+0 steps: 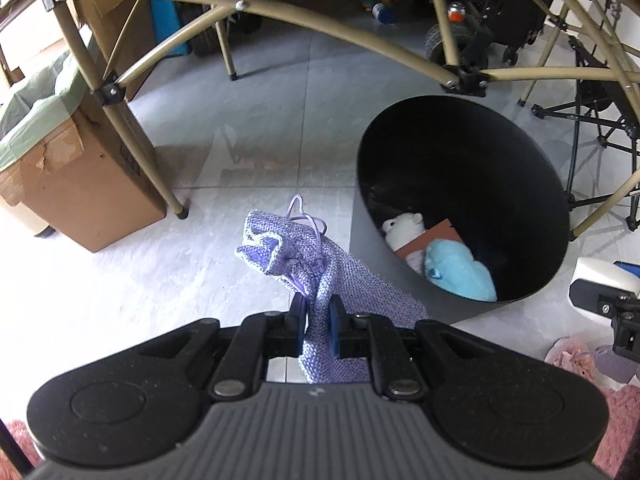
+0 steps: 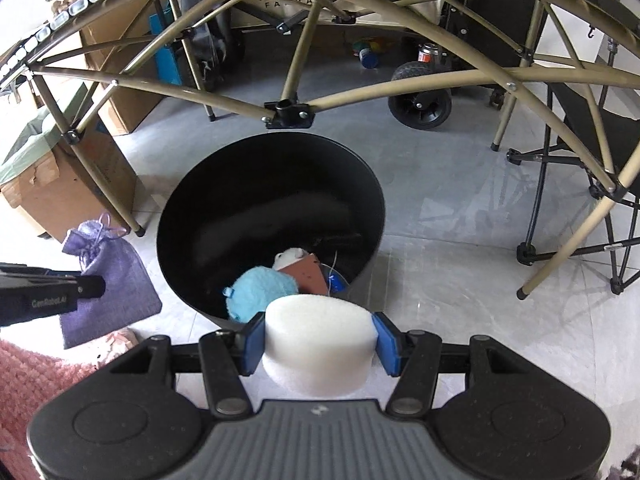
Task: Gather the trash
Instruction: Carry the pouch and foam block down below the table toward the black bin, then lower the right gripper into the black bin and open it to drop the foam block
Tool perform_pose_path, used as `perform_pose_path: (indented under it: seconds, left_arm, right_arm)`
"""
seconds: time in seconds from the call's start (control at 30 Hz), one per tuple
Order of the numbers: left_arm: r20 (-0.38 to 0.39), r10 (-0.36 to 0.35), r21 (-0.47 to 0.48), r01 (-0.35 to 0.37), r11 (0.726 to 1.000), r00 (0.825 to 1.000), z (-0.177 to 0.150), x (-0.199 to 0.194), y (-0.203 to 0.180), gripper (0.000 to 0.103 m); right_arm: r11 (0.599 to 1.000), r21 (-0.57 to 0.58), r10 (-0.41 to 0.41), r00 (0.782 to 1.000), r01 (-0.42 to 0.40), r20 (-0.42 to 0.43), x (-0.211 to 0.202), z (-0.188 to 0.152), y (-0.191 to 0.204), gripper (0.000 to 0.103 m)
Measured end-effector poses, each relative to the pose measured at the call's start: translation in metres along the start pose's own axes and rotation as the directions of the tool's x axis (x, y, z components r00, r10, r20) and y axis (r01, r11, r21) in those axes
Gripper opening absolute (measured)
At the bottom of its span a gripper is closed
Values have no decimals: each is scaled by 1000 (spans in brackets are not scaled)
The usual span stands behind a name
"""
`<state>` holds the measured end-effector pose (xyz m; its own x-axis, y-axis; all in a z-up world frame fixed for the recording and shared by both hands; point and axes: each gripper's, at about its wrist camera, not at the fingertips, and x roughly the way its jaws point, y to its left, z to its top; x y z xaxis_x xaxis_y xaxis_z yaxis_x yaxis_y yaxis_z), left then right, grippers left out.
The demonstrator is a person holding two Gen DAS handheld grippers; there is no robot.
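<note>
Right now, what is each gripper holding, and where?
Left gripper: purple pouch, pinched through its cloth body. Right gripper: white foam block, clamped by its sides.

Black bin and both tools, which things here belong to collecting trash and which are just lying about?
Job: purple pouch in left tool; white foam block in right tool; black bin.

Lying about: cardboard box, folding chair, pink rug.
</note>
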<state>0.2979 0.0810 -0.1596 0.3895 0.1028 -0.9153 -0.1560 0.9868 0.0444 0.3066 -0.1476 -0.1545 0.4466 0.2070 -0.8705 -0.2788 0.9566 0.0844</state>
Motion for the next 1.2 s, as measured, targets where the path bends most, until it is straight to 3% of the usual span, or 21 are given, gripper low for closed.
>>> perform_pose_path:
  seconds: [0.67, 1.0, 1.03, 1.1, 1.2]
  left_arm:
    - [-43, -1, -91, -3, 996, 999, 6, 12, 36, 12]
    - [-37, -19, -116, 15, 993, 999, 8, 10, 47, 12]
    - [-36, -20, -118, 15, 993, 999, 8, 9, 47, 12]
    - [-36, -19, -121, 14, 993, 999, 8, 9, 47, 12]
    - [-34, -19, -119, 15, 993, 999, 8, 8, 48, 12]
  right_arm:
    - [999, -21, 39, 999, -38, 15, 47, 62, 44, 55]
    - [999, -9, 44, 999, -44, -11, 62, 69, 55, 58]
    - [999, -4, 41, 999, -41, -16, 63, 70, 54, 61]
    - [999, 13, 35, 999, -35, -24, 65, 70, 52, 90]
    - [999, 39, 25, 1000, -24, -19, 63, 71, 49, 96]
